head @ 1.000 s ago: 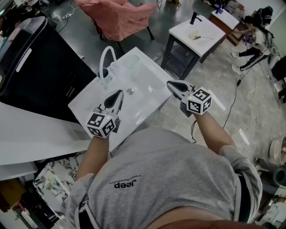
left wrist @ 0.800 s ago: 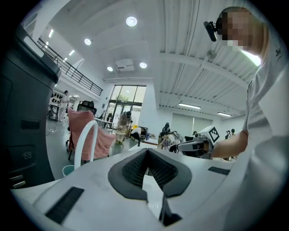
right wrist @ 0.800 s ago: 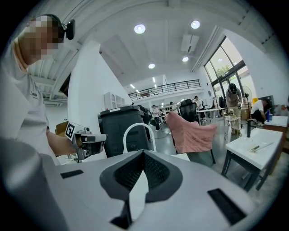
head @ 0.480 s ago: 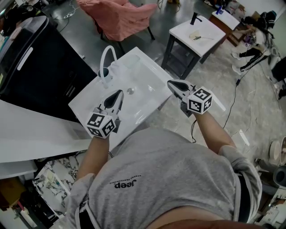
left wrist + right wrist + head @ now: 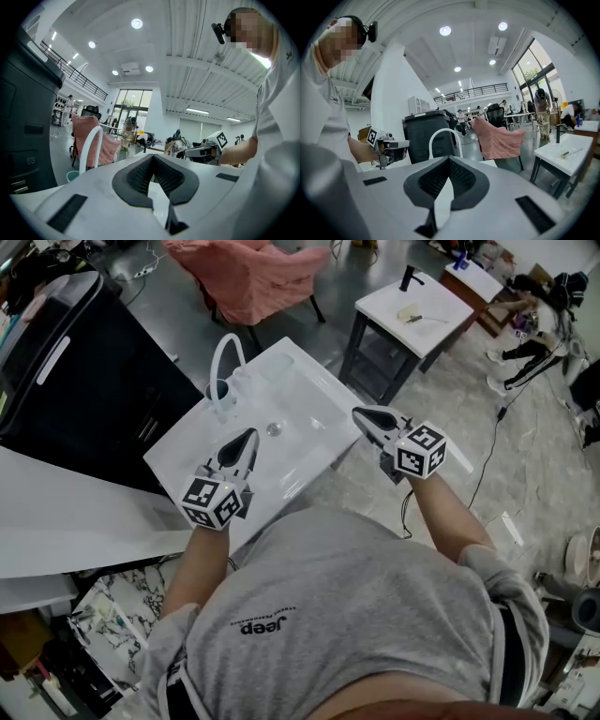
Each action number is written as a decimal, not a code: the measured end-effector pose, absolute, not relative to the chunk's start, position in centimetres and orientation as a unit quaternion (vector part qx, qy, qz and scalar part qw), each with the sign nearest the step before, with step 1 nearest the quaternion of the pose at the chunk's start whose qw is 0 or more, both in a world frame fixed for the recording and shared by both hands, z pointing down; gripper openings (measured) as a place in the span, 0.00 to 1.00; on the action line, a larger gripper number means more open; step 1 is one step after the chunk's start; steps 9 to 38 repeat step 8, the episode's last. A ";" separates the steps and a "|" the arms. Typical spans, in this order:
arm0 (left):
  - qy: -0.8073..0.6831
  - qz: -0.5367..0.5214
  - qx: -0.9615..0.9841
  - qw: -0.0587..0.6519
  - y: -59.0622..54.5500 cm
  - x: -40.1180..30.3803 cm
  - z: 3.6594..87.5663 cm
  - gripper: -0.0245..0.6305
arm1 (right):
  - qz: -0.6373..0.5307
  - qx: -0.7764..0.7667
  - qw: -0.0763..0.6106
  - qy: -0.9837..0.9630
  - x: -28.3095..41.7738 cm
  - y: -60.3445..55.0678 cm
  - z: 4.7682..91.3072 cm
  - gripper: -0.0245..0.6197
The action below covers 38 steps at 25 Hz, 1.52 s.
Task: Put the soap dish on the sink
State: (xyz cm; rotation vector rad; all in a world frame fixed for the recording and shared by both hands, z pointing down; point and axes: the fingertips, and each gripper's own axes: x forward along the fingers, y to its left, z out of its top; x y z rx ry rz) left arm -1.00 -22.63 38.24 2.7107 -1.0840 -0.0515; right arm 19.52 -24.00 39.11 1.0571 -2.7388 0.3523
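Left gripper (image 5: 247, 435) over the white sink (image 5: 187, 454) and right gripper (image 5: 360, 413) at its right corner hover shut and empty. A faint clear shape, seemingly the soap dish (image 5: 278, 369), sits on the far rim beside the faucet (image 5: 225, 354), ahead of both and likely nearer the left.

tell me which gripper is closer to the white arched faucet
Left. The left gripper hovers over the sink, just in front of the faucet. The right gripper is out at the sink's right edge, farther from it.

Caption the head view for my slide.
Left gripper and right gripper, shut and empty, at a white sink with faucet.
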 end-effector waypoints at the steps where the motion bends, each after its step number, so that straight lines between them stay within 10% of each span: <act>1: -0.369 -0.018 0.923 0.110 -22.6 -1.0 38.2 0.06 | 0.118 0.356 0.092 -0.922 19.5 -24.0 39.1 0.12; 38: -0.367 -0.018 0.923 0.112 -22.6 -0.7 38.2 0.06 | 0.118 0.355 0.093 -0.923 19.6 -24.1 39.1 0.12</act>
